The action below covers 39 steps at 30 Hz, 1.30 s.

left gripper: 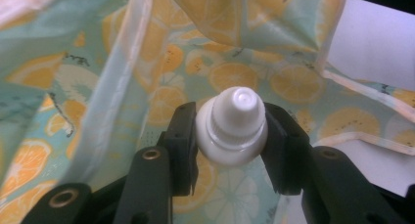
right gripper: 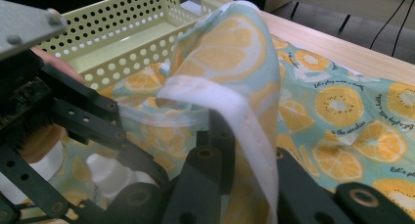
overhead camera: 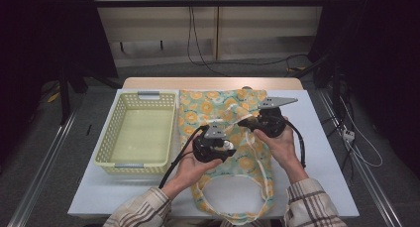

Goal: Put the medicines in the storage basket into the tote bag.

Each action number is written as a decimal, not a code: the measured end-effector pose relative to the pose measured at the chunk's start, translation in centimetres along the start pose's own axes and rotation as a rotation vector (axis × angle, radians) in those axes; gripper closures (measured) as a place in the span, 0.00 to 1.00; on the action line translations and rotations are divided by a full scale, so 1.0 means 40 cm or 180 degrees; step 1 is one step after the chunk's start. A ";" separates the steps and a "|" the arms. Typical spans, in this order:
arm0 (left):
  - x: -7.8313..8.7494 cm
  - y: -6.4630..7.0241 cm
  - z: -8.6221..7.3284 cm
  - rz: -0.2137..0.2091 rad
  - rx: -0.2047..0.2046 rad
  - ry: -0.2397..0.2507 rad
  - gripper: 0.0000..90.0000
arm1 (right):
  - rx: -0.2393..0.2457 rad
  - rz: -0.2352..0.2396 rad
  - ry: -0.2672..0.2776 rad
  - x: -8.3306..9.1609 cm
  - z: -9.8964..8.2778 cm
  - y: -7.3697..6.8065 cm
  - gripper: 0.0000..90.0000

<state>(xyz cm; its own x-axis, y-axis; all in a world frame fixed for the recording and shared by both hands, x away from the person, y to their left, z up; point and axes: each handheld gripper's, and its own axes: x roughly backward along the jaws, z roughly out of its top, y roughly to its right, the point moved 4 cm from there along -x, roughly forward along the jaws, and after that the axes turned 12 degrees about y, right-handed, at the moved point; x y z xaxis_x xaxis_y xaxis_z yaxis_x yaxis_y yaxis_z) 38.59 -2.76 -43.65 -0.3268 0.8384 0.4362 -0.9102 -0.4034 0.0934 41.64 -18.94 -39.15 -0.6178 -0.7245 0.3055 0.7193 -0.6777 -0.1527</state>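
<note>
A fabric bag [overhead camera: 208,108] printed with orange slices lies flat on the white table. My left gripper [overhead camera: 224,146] hovers over its middle, shut on a small white bottle [left gripper: 234,126] with a ribbed cap; the pads press on the bottle's shoulders. My right gripper [overhead camera: 247,122] sits just beyond it, shut on the bag's white-trimmed edge [right gripper: 230,101], and holds that edge lifted off the lower layer. In the right gripper view the white bottle [right gripper: 105,172] and the left gripper's black linkage [right gripper: 73,116] lie close under the raised fabric [right gripper: 230,53].
A pale yellow perforated basket [overhead camera: 110,133] stands left of the bag, with nothing in it. The bag's long strap loops [overhead camera: 233,202] lie toward the table's near edge. Bare white table [overhead camera: 322,138] lies to the right, with cables on the floor beyond.
</note>
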 end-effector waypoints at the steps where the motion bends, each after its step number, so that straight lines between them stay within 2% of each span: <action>1: -0.004 -0.004 -0.002 -0.0008 -0.0016 -0.0031 0.67 | 0.0001 -0.0002 0.0001 0.000 0.000 0.000 1.00; 5: -0.022 -0.016 -0.015 0.0031 -0.0028 -0.0116 0.67 | 0.0003 -0.0006 0.0012 0.002 0.003 -0.001 1.00; 13: -0.055 -0.034 -0.034 0.0122 0.0012 -0.0192 0.67 | -0.0009 0.0000 0.0011 0.001 0.002 0.000 1.00; 14: -0.058 -0.035 -0.036 0.0116 0.0003 -0.0216 0.67 | -0.0015 -0.0001 0.0009 0.001 0.002 0.000 1.00; 15: -0.059 -0.040 -0.039 0.0179 -0.0065 -0.0272 0.67 | -0.0014 0.0000 0.0007 0.001 0.001 0.001 1.00; 16: -0.064 -0.040 -0.041 0.0203 0.0018 -0.0220 0.67 | -0.0013 -0.0002 0.0005 0.001 0.001 0.001 1.00; 17: -0.066 -0.044 -0.042 0.0129 0.0068 -0.0227 0.67 | -0.0012 -0.0001 0.0008 0.000 0.001 0.001 1.00; 22: -0.079 -0.052 -0.049 0.0225 0.0050 -0.0219 0.67 | -0.0005 0.0015 -0.0002 -0.002 0.000 -0.001 1.00; 29: -0.083 -0.060 -0.048 0.0212 0.0072 -0.0225 0.66 | -0.0007 0.0016 -0.0012 -0.003 -0.002 0.001 1.00; 30: -0.083 -0.059 -0.050 0.0336 0.0044 -0.0277 0.65 | -0.0008 0.0018 -0.0011 -0.003 -0.002 0.001 1.00; 31: -0.084 -0.060 -0.051 0.0203 0.0084 -0.0247 0.63 | -0.0006 0.0020 -0.0011 -0.003 -0.002 0.001 1.00; 32: -0.083 -0.059 -0.051 0.0252 0.0061 -0.0238 0.63 | -0.0004 0.0020 -0.0012 -0.003 -0.002 0.001 1.00; 33: -0.083 -0.059 -0.050 0.0165 0.0077 -0.0205 0.63 | -0.0003 0.0016 -0.0012 -0.003 -0.002 0.001 1.00; 36: -0.077 -0.056 -0.045 0.0149 0.0094 -0.0191 0.57 | 0.0004 0.0011 -0.0016 -0.004 -0.003 0.003 1.00; 39: -0.072 -0.051 -0.042 0.0192 0.0037 -0.0213 0.49 | -0.0003 0.0007 -0.0015 -0.003 -0.003 0.003 1.00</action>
<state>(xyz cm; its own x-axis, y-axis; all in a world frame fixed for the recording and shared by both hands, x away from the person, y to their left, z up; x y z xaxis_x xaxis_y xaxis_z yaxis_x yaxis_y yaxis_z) 40.96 -3.73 -46.62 -0.3629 0.7862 0.5001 -0.8863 -0.4570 0.0754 41.78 -18.94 -39.32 -0.6147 -0.7254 0.3097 0.7203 -0.6763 -0.1543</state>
